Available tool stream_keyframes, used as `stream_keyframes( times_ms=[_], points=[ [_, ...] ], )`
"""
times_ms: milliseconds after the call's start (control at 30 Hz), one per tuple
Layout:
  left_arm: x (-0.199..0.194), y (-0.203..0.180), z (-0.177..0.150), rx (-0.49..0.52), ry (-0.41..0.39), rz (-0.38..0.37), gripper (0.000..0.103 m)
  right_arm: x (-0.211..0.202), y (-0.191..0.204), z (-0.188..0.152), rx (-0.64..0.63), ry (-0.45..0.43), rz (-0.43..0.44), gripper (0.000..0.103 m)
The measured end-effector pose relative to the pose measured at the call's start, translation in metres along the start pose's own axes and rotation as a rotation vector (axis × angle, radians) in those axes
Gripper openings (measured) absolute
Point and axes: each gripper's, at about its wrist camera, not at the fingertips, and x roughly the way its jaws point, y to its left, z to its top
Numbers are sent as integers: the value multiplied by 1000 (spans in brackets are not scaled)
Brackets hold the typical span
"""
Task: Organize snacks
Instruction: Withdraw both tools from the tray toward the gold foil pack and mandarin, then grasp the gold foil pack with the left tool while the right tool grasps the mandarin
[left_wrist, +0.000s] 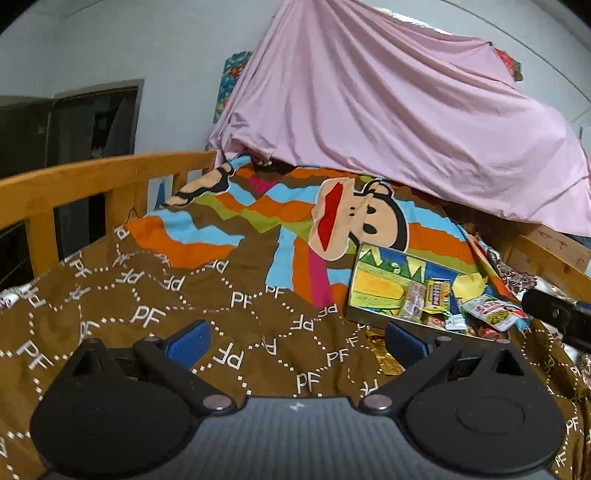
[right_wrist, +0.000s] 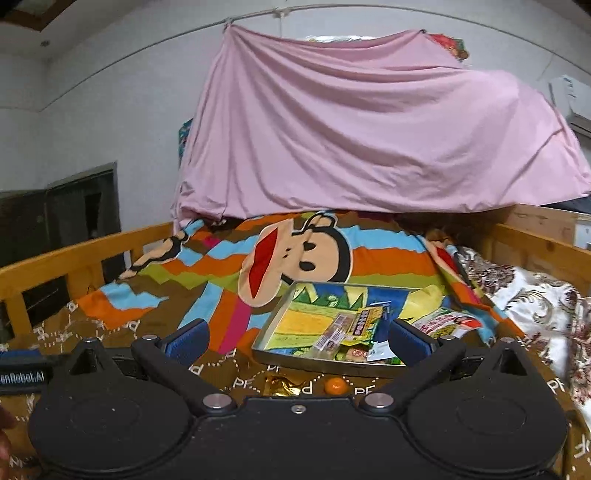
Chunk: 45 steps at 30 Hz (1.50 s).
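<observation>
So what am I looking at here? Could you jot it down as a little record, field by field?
place: a bed with a wooden rail and a cartoon monkey blanket
container: metal tin lying on the blanket
in the tin: several snack packets
outside the tin: gold wrapper, small orange sweet, red-and-white packet
left gripper: open, empty
right gripper: open, empty
backdrop: pink sheet

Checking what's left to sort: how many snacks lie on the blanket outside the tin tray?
3: a gold wrapper and an orange candy before the tin tray, a red-and-white packet at its right. Others may be hidden.
</observation>
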Motion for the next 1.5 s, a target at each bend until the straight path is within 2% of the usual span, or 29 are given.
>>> stream_keyframes(
  times_ms=[300, 467, 600, 700, 800, 900, 1000, 1167, 1300, 1367, 1500],
  points=[
    [39, -10, -14, 22, 65, 21, 103, 46, -43, -38, -34, 83, 45, 102],
    [65, -18, -21, 17, 116, -82, 103, 71, -69, -66, -24, 119, 55, 102],
    [96, -32, -20, -6, 155, -96, 103, 105, -76, -75, -49, 170, 46, 102],
    [124, -52, -19, 29, 178, -104, 103, 123, -80, -79, -73, 200, 63, 102],
    [147, -71, -21, 80, 193, -131, 103, 130, -82, -85, -155, 200, 89, 102],
    [170, -83, -23, 81, 205, -152, 103, 142, -82, -91, -224, 179, 60, 102],
    [194, -92, -25, 68, 238, -181, 103, 156, -88, -94, -206, 187, 69, 102],
    [221, -103, -30, 105, 267, -238, 102, 176, -94, -96, -184, 189, 76, 102],
    [232, -103, -34, 120, 260, -227, 102, 197, -93, -95, -212, 218, 76, 102],
    [235, -102, -37, 131, 260, -239, 102, 208, -93, -94, -206, 222, 108, 99],
    [235, -98, -39, 132, 258, -245, 102, 228, -87, -99, -234, 287, 172, 83]
  ],
)
